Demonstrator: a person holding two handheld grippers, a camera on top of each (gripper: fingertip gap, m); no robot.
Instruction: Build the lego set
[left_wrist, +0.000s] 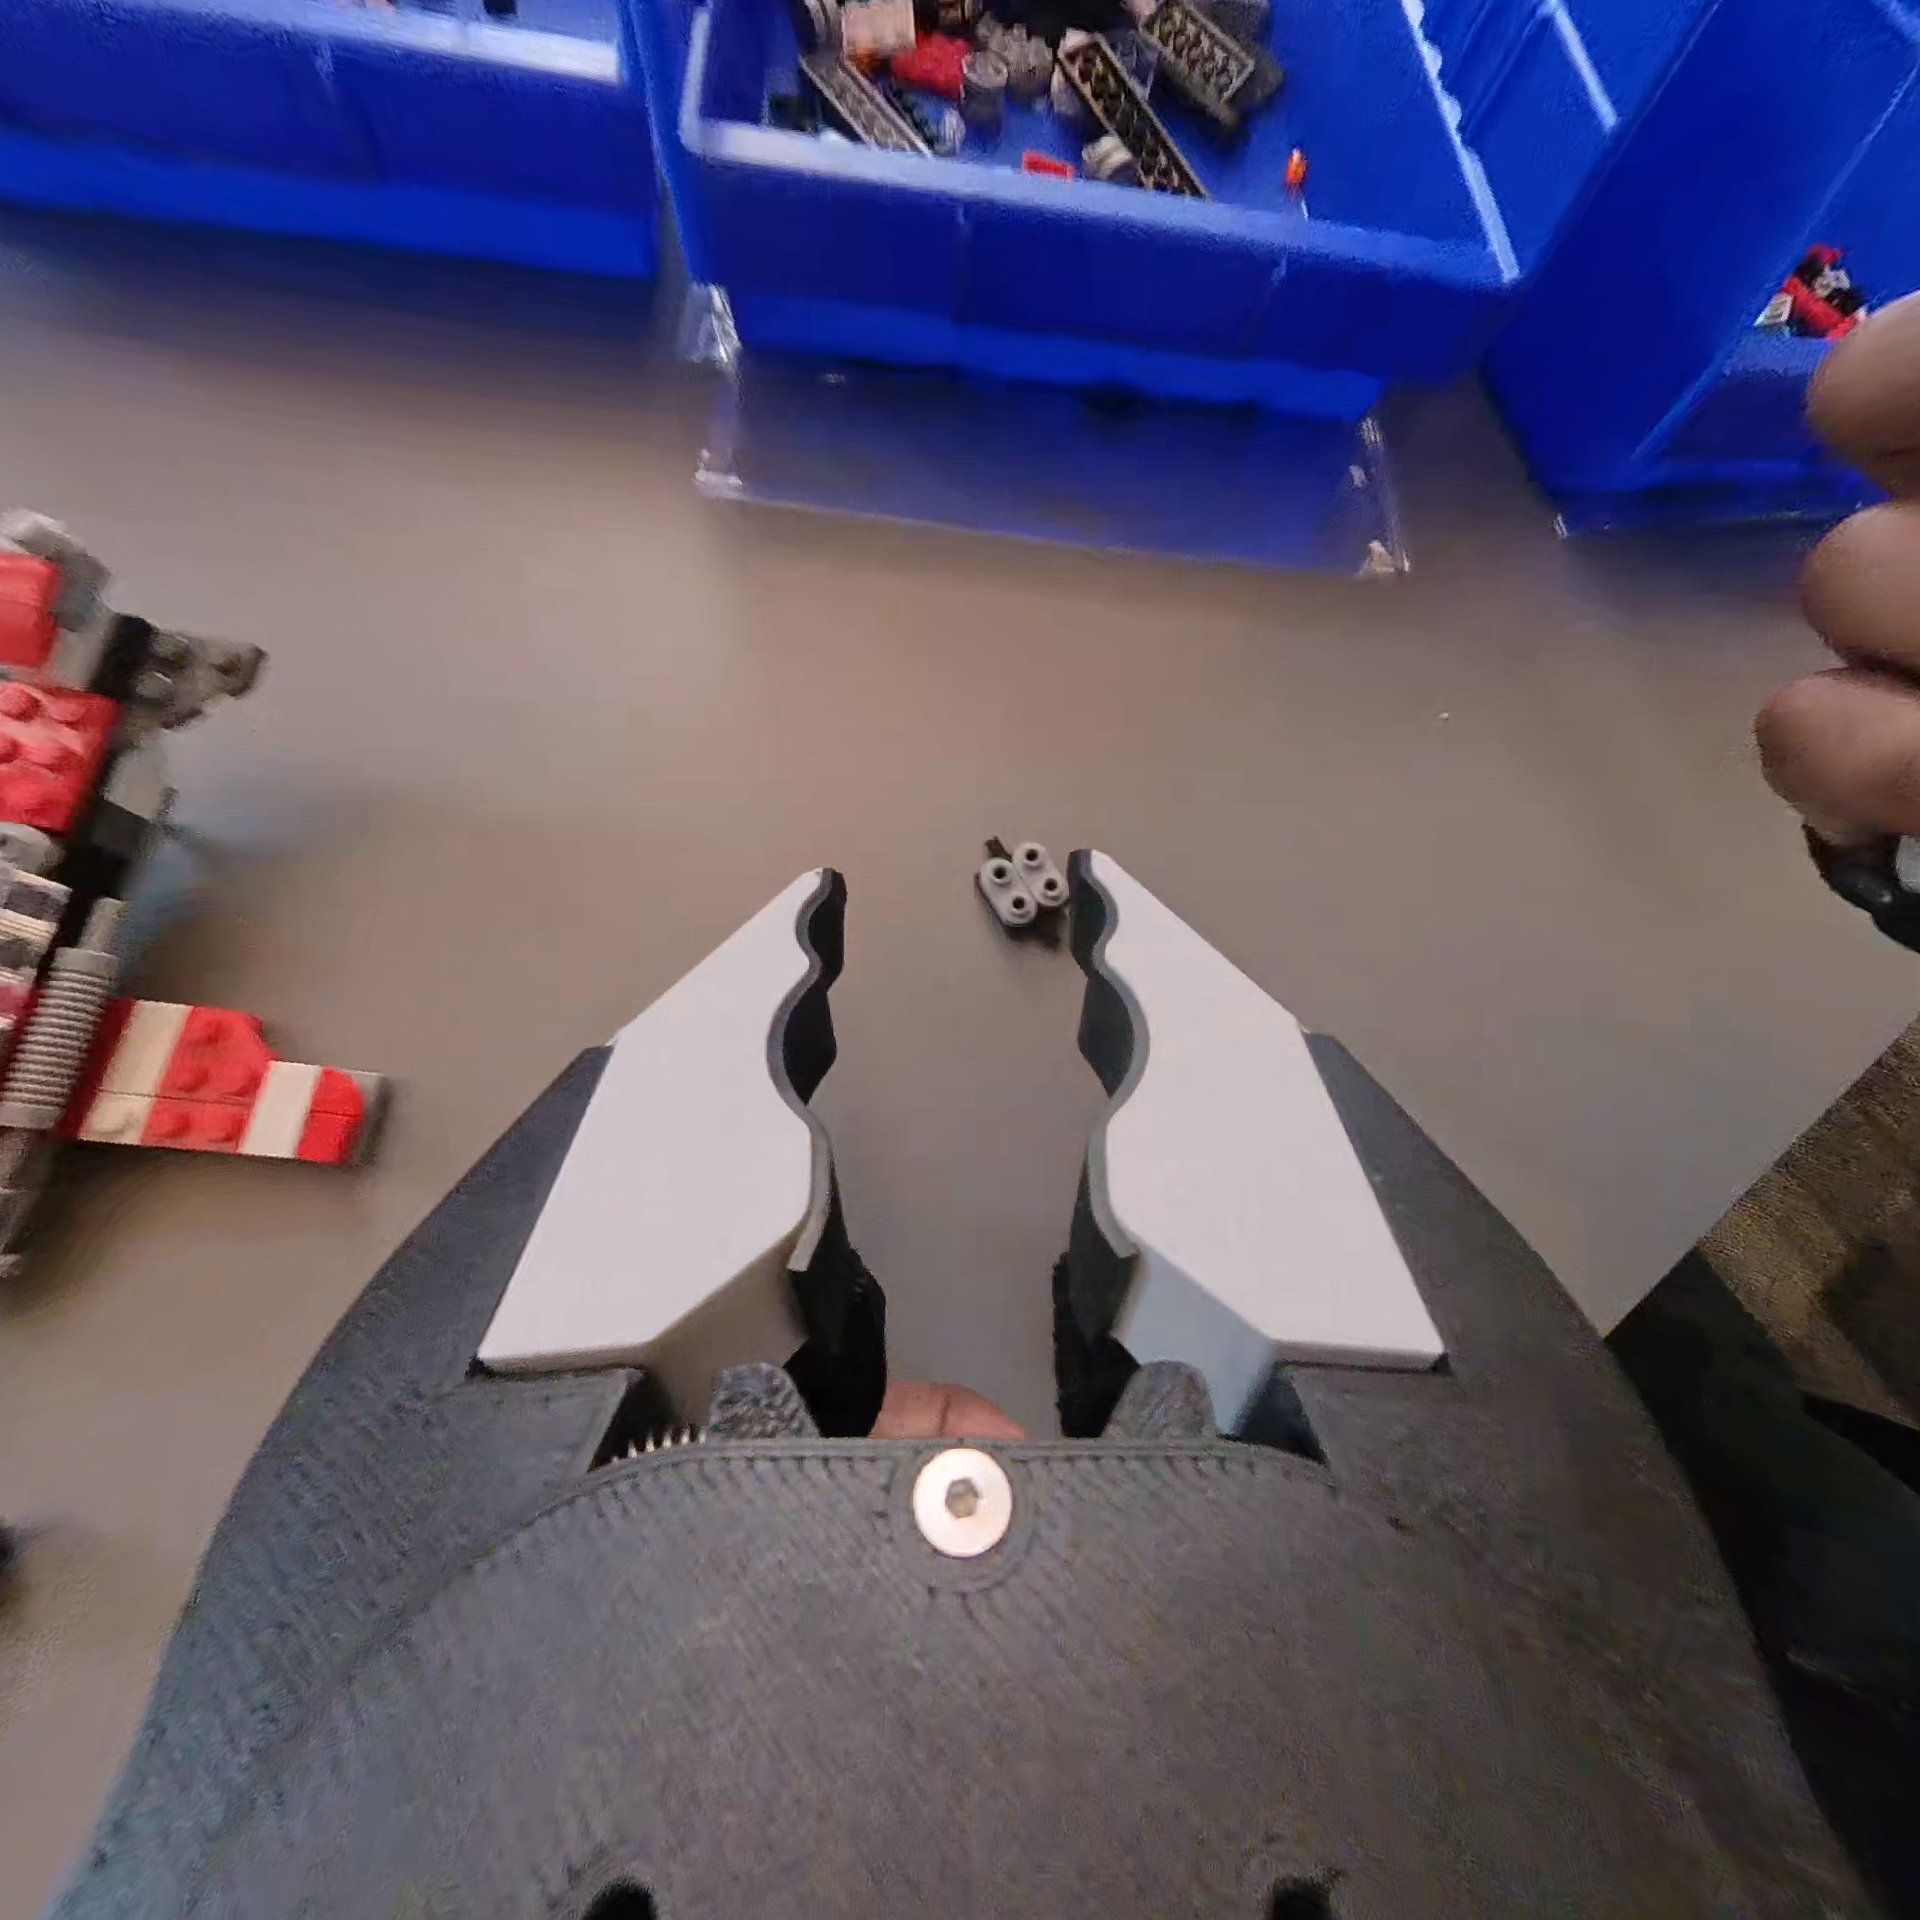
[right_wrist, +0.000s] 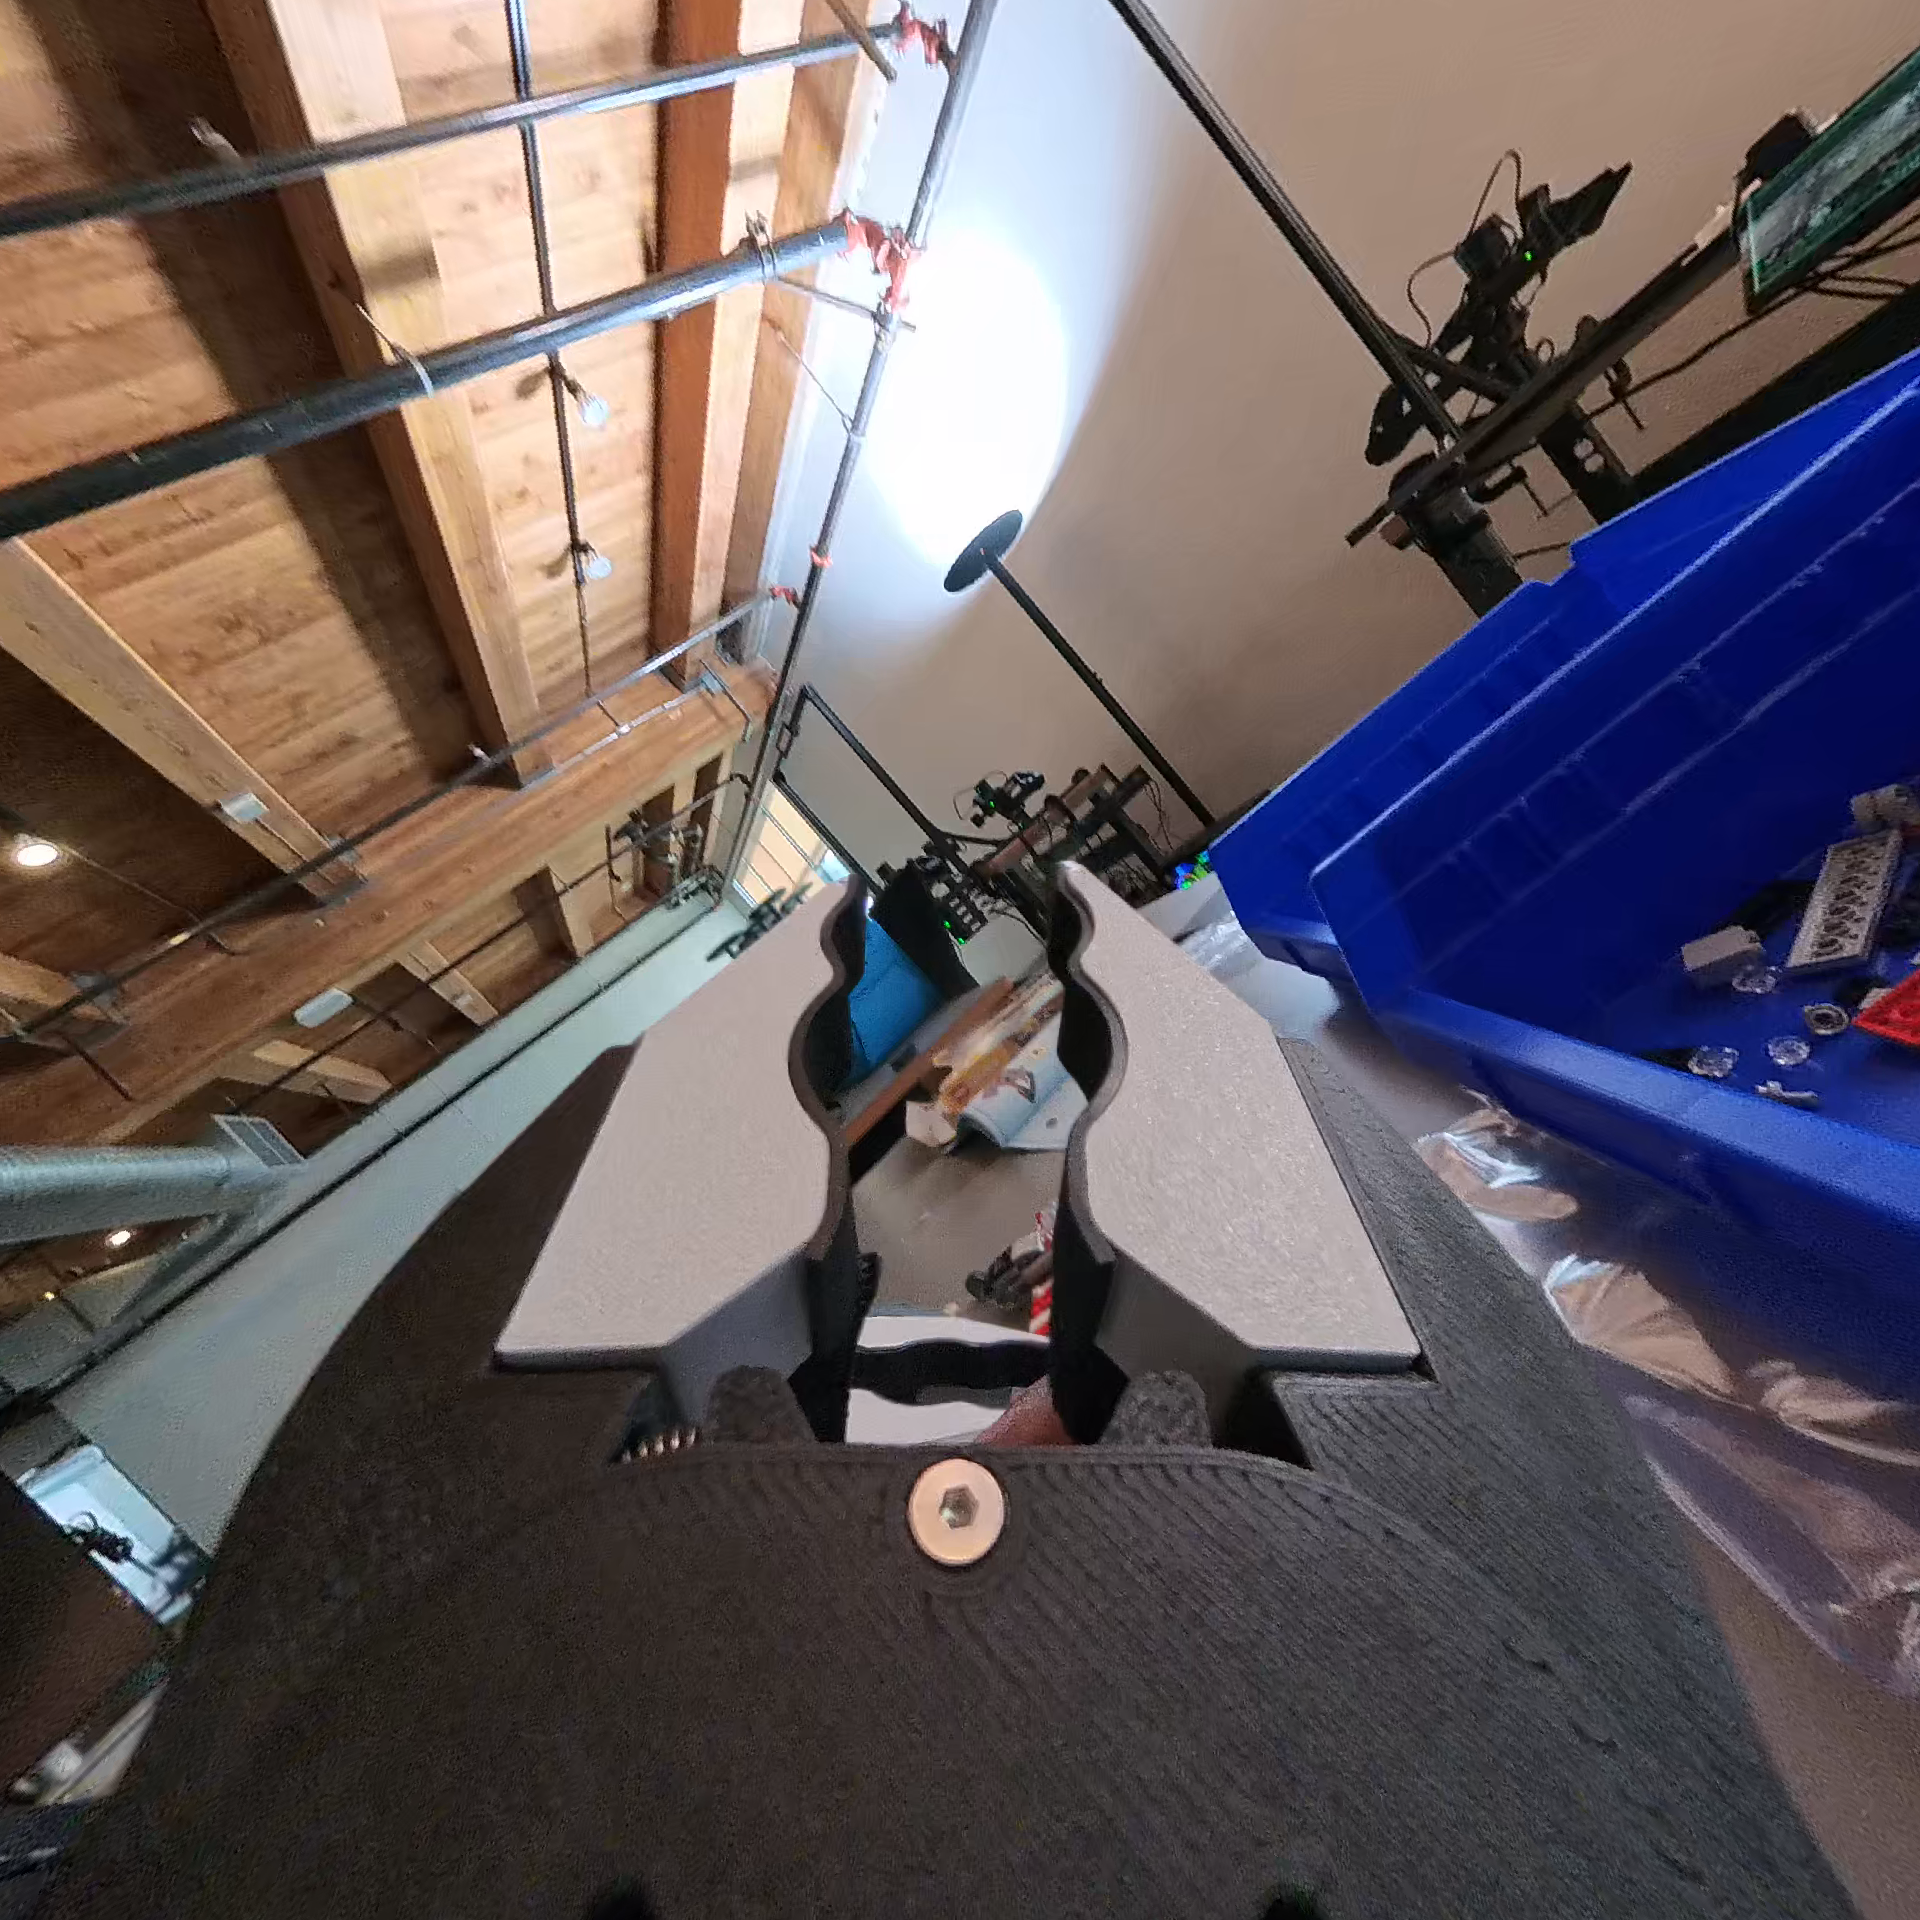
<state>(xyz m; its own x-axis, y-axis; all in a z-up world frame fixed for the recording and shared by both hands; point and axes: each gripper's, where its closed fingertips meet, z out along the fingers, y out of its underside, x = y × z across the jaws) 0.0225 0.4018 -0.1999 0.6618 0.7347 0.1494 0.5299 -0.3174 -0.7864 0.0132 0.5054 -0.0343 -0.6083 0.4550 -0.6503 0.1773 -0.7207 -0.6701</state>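
The red-and-grey lego model is blurred and cut off by the left wrist view's left edge.

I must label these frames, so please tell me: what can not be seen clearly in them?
- Left wrist view: the red and grey lego model is cut off by the left edge and blurred.
- Left wrist view: the small grey piece lies against the finger of the left hand-held gripper; its far side is hidden.
- Right wrist view: the right hand-held gripper points at the ceiling; its body hides the table.
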